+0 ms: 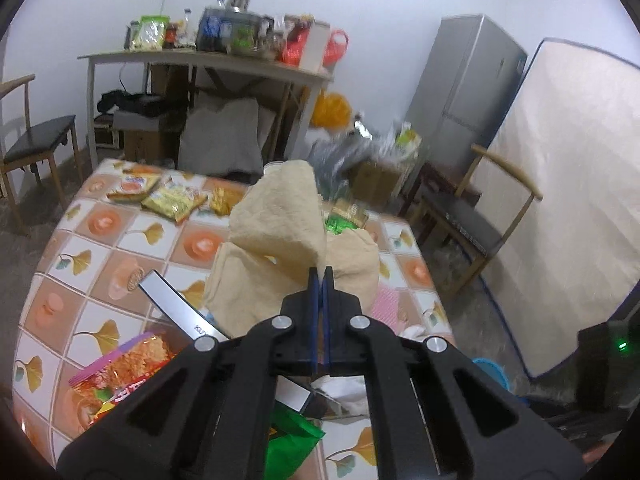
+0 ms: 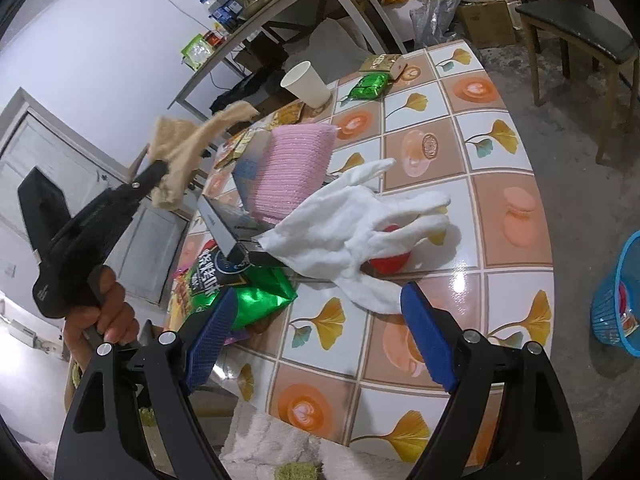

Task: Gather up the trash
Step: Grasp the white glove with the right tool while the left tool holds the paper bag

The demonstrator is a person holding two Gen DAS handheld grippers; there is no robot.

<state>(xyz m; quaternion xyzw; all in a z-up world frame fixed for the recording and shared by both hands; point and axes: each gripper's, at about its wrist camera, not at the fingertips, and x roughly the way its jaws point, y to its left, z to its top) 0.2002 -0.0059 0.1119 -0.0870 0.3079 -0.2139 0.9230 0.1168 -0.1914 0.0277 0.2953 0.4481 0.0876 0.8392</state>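
Note:
My left gripper [image 1: 321, 274] is shut on a beige cloth [image 1: 280, 232] and holds it up above the tiled table [image 1: 100, 264]. In the right wrist view the same cloth [image 2: 188, 144] hangs from the left gripper [image 2: 162, 168] at the table's left side. My right gripper [image 2: 316, 308] is open and empty, just in front of a white glove [image 2: 352, 228] that lies over a red thing [image 2: 390, 260]. A green snack bag [image 2: 256, 296] lies by its left finger.
A pink cloth [image 2: 292, 168] lies over a silver box [image 2: 224, 220]. A paper cup [image 2: 306, 84], a small green packet [image 2: 368, 86] and a gold box [image 2: 382, 64] stand at the far edge. Snack packets [image 1: 160, 196] lie far left. A blue basket [image 2: 620, 292] stands on the floor at right.

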